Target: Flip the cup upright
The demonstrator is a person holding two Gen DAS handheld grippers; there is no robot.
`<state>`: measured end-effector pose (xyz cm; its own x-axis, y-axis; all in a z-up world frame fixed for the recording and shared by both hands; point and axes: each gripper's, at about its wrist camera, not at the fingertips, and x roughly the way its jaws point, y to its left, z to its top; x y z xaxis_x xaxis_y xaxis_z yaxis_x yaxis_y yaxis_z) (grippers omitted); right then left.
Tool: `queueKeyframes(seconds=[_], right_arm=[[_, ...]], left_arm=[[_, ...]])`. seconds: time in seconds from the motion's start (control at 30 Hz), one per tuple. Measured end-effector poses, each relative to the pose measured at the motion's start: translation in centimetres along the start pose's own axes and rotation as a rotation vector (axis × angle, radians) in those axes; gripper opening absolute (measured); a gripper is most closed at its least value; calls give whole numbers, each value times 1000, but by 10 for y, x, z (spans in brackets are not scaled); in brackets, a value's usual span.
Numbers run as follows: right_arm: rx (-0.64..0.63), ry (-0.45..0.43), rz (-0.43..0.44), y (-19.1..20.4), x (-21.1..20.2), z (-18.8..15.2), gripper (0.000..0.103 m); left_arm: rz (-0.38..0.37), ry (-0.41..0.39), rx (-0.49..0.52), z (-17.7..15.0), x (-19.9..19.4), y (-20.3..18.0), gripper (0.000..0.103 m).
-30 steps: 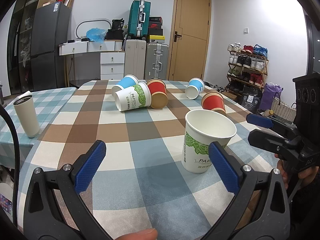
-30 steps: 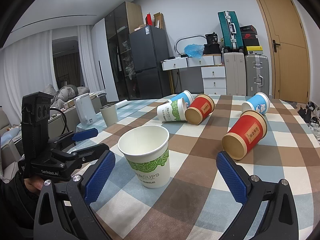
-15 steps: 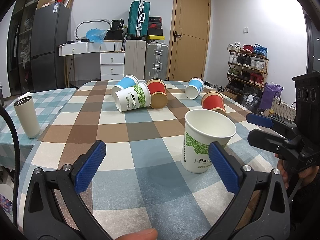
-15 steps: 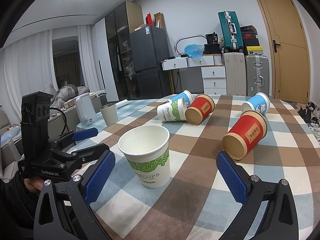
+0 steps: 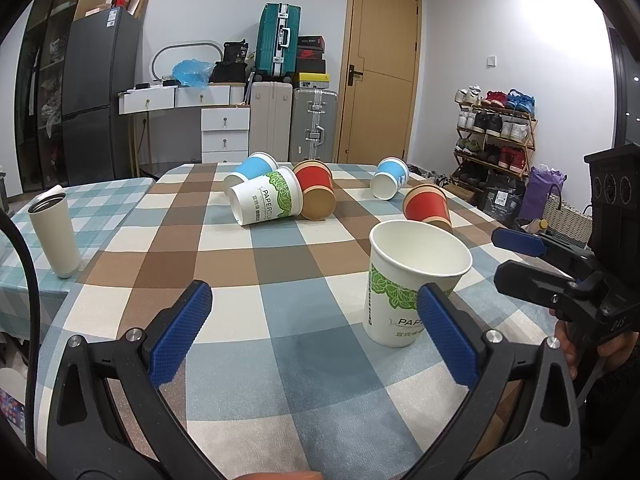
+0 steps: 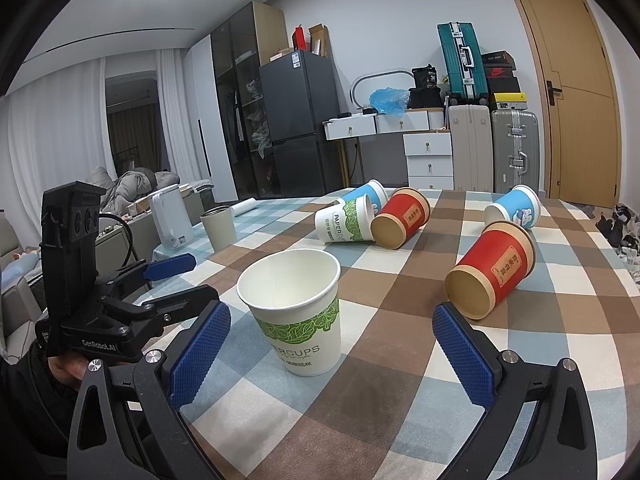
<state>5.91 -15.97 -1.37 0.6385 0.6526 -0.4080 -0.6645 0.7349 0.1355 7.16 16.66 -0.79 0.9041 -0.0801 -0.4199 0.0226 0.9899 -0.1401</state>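
A white paper cup with green leaves point(image 5: 408, 280) stands upright on the checked tablecloth point(image 5: 280, 264); it also shows in the right wrist view point(image 6: 296, 312). Several other cups lie on their sides farther back: a white-green one point(image 5: 266, 202), two red ones point(image 5: 316, 194) point(image 5: 426, 208) and two blue ones point(image 5: 250, 170) point(image 5: 390, 184). My left gripper point(image 5: 316, 332) is open and empty, just in front and left of the upright cup. My right gripper point(image 6: 332, 356) is open and empty, with the upright cup ahead between its fingers.
A beige tumbler point(image 5: 54, 236) stands on the teal cloth at the left. A white kettle point(image 6: 172, 220) stands beyond it. The nearest red cup point(image 6: 492, 268) lies ahead of the right gripper's right finger. Suitcases, drawers and a door are behind the table.
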Motion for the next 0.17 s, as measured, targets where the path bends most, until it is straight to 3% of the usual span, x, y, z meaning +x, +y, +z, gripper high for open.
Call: queueKeyframes(seconds=[0.17], right_arm=[[0, 0, 0, 0, 0, 0, 103]], left_arm=[[-1, 1, 0, -3, -2, -4, 102]])
